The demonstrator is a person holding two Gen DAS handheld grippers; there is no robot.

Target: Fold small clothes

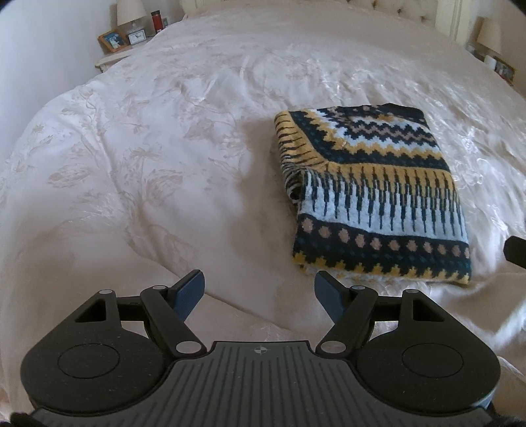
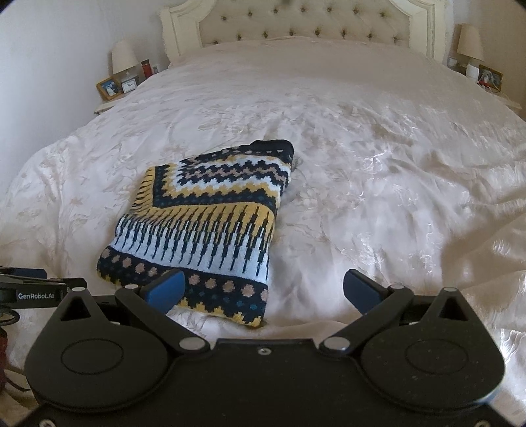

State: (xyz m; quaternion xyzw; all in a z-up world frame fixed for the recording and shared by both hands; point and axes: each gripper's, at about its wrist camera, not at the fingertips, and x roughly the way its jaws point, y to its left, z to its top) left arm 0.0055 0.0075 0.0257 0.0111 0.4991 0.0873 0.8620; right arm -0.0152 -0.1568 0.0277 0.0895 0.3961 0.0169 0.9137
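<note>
Where the sweater lies folded on the bed, I read its long axis running from my near edge toward the headboard, yellow-trimmed hem band nearest me, dark end farthest. My left gripper hangs above bare bedspread left of the sweater, jaws spread, holding nothing. My right gripper hangs over the near hem corner, jaws likewise apart and empty. Only the left view shows the rolled fold along the sweater's left edge. Only the right view shows the headboard, both lamps and the left gripper's arm at its left edge.
</note>
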